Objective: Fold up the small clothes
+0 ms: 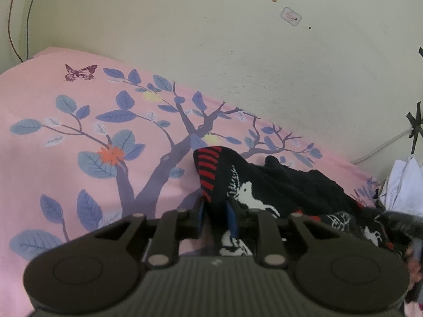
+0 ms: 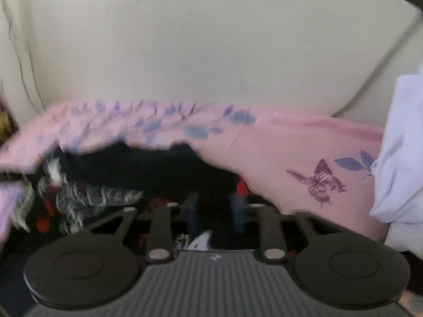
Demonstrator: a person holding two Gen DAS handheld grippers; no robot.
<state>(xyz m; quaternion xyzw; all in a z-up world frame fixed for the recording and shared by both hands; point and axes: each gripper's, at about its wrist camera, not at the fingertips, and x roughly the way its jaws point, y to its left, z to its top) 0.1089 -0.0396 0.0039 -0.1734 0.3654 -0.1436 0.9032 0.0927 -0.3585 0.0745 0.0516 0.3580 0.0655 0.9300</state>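
Left gripper [image 1: 215, 215] pinching the black sweater [image 1: 277, 185], right gripper [image 2: 215, 211] spread over it; still crumpled, so folding's barely started.

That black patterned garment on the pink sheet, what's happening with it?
A person with a handheld gripper in each hand is folding the black garment on the pink floral sheet. The left gripper has the red-striped edge pinched between its fingers. The right gripper hangs over the garment with jaws apart; that view is blurred, so contact is unclear.
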